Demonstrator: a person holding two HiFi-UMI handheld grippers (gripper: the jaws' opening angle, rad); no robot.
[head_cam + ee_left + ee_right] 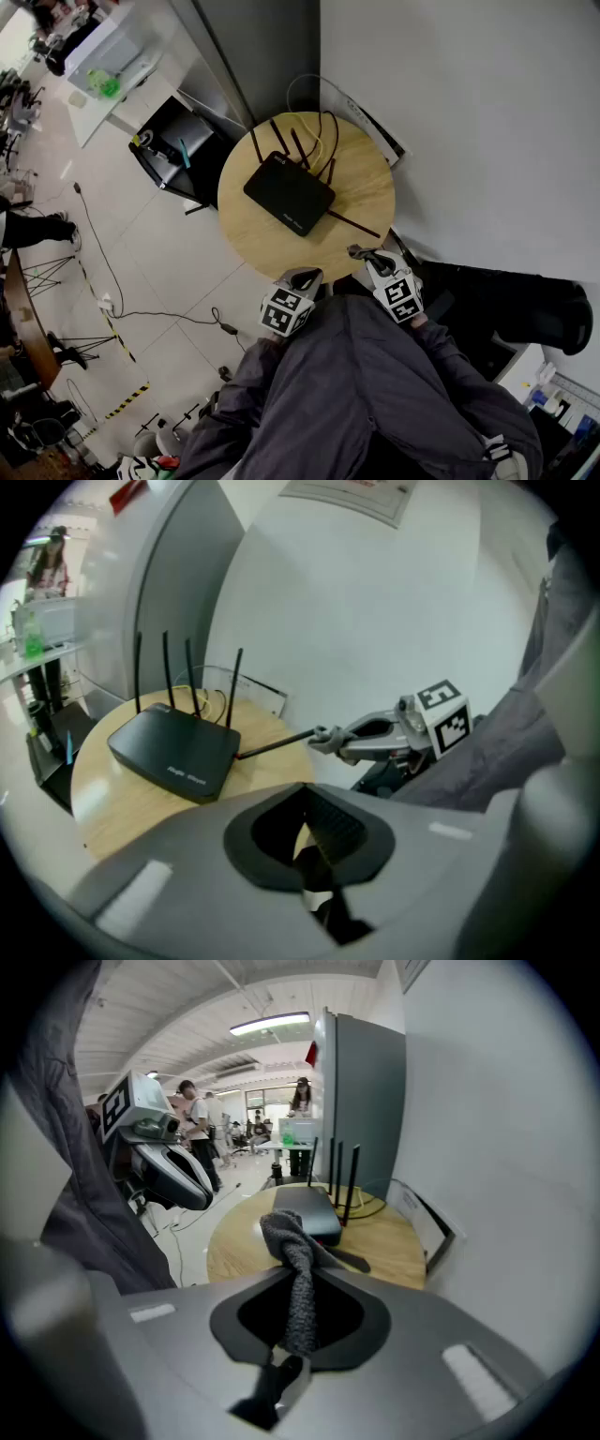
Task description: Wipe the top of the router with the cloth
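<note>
Round wooden table (366, 202) bearing black router (289, 193)

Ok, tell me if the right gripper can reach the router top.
Probably yes. The right gripper, shut on the cloth, hangs at the table edge; the router top lies bare ahead, with only one lowered antenna beside the path.

head view overhead, other two facing router (289, 192)

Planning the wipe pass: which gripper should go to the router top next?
Right, probably. The right gripper has its jaws shut on the grey cloth and points at the router across the table. The left gripper has its jaws shut on nothing.
</note>
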